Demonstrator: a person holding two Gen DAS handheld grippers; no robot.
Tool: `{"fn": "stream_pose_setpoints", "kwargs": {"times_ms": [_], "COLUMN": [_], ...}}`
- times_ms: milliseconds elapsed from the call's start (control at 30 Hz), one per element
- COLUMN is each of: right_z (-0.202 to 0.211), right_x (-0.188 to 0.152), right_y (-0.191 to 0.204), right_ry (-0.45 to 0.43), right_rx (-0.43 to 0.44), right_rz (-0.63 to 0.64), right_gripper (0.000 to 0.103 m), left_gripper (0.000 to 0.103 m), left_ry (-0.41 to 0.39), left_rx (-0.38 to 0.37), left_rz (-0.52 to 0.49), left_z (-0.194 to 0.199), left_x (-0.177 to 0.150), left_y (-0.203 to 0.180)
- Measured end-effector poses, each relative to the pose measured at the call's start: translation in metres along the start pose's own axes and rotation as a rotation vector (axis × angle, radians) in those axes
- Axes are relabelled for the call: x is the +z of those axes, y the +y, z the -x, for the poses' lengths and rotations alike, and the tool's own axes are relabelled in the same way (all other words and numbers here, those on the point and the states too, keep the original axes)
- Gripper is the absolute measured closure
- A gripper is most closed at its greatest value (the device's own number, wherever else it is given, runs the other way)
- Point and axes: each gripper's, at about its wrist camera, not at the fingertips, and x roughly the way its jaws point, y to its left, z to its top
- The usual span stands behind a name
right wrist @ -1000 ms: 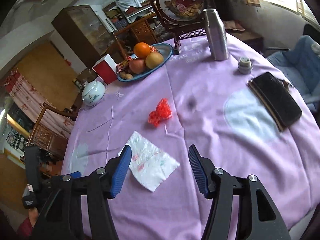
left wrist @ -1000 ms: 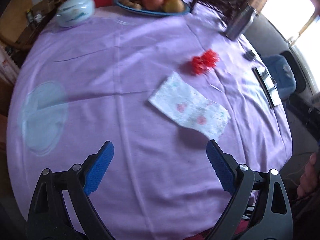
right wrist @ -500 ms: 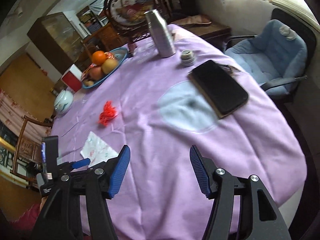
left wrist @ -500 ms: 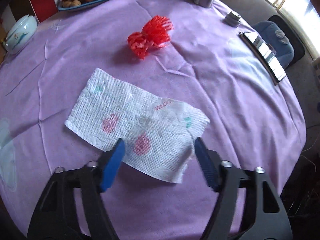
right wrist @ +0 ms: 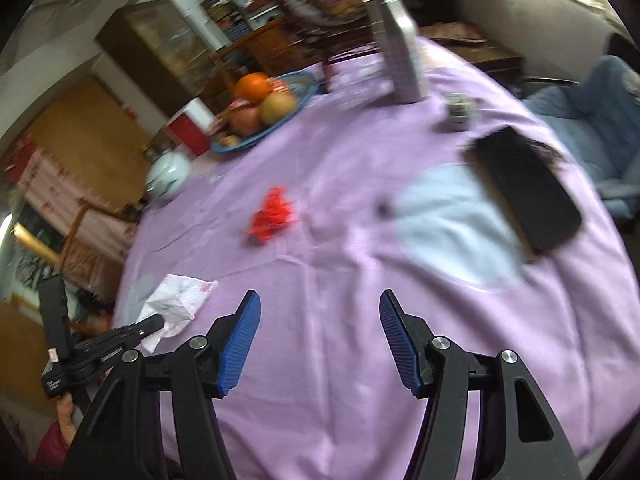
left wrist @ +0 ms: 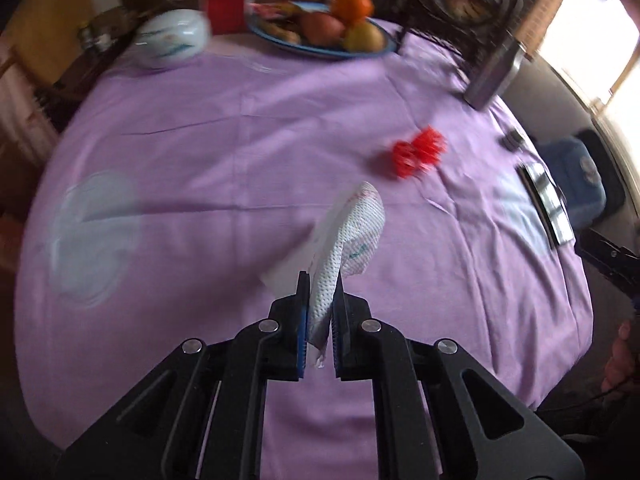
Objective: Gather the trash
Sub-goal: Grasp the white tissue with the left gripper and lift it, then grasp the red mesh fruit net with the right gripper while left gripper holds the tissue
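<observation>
The round table (left wrist: pixel 208 168), draped in a lilac cloth, fills both views. At its far edge stands a blue fruit plate (right wrist: pixel 298 92) holding an orange, an apple, a yellowish fruit and some small wrapped items; beside it are a red box (left wrist: pixel 222 0) and a lidded white ceramic jar (left wrist: pixel 172 38), whose contents are hidden. A steel flask (right wrist: pixel 400 48) stands near the right rim, a dark phone case (right wrist: pixel 524 192) lies flat on that side, and a small cap-like object (right wrist: pixel 458 110) sits between them.

The left claw (left wrist: pixel 320 312) is closed tight on the paper napkin (left wrist: pixel 352 232), which is lifted clear of the cloth and droops forward from the pads. The right claw (right wrist: pixel 320 340) hovers above the near table edge, spread wide with nothing in it.

The crumpled red plastic scrap (left wrist: pixel 418 152) lies loose mid-table, well apart from both claws; it looks like the remaining piece of trash.

Risks, as I judge them: only one edge of the napkin is pinched, so a fast swing could tear it or let it slip out. The red scrap is light and springy, so a shallow pinch may skid it along the cloth or bunch the fabric. A reach for it passes near the flask. No bin is in view.
</observation>
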Motion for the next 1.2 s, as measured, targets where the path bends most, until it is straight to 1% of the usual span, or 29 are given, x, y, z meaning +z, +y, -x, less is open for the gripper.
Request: {"fn": "stream_pose_setpoints", "kwargs": {"times_ms": [100,133,200,233,300,400,467,500,567,667,733,867,967,1100,1200], "right_z": [-0.026,-0.034,-0.054,-0.059,-0.072,-0.084,-0.089,-0.092,-0.099,-0.111,-0.120,-0.136,-0.141,-0.149,-0.152], "right_x": [0.012,0.015,0.023,0.026,0.030,0.028,0.023,0.021,0.019,0.021,0.025,0.035,0.041,0.049,0.054], "right_y": [0.030,0.041,0.076,0.089,0.127,0.179,0.210,0.217,0.225,0.225,0.218,0.200,0.189,0.167,0.152], "right_ry": [0.054,0.073,0.119,0.131,0.154,0.173,0.169,0.170,0.179,0.190,0.194,0.198,0.178,0.179,0.171], "right_rx": [0.065,0.083,0.127,0.141,0.187,0.241,0.251,0.251,0.241,0.195,0.165,0.114,0.076,0.028,0.000], "right_rz": [0.071,0.098,0.179,0.205,0.280,0.376,0.430,0.438,0.432,0.427,0.412,0.340,0.312,0.236,0.208], "right_gripper": [0.042,0.042,0.042,0.042,0.042,0.042,0.042,0.042,0.042,0.042,0.042,0.042,0.042,0.042,0.042], "left_gripper": [0.092,0.092,0.092,0.092,0.092,0.092,0.092,0.092,0.092,0.092,0.092,0.092,0.092,0.092,0.092], "left_ry": [-0.046,-0.072,-0.103,-0.121,-0.146,-0.178,-0.202,-0.207,-0.227,-0.249,-0.263,-0.268,-0.265,-0.266,-0.261], "left_rx": [0.061,0.091,0.132,0.160,0.200,0.242,0.272,0.275,0.280,0.293,0.296,0.286,0.282,0.268,0.259], "left_rz": [0.103,0.161,0.237,0.284,0.360,0.438,0.485,0.496,0.527,0.538,0.547,0.561,0.551,0.538,0.529], "left_z": [0.031,0.047,0.067,0.079,0.097,0.117,0.132,0.135,0.146,0.157,0.162,0.163,0.158,0.156,0.151], "left_x": [-0.013,-0.022,-0.037,-0.048,-0.065,-0.084,-0.097,-0.099,-0.107,-0.117,-0.121,-0.125,-0.123,-0.120,-0.117], "left_y": [0.033,0.050,0.071,0.084,0.105,0.123,0.132,0.134,0.137,0.134,0.129,0.122,0.115,0.110,0.107]}}
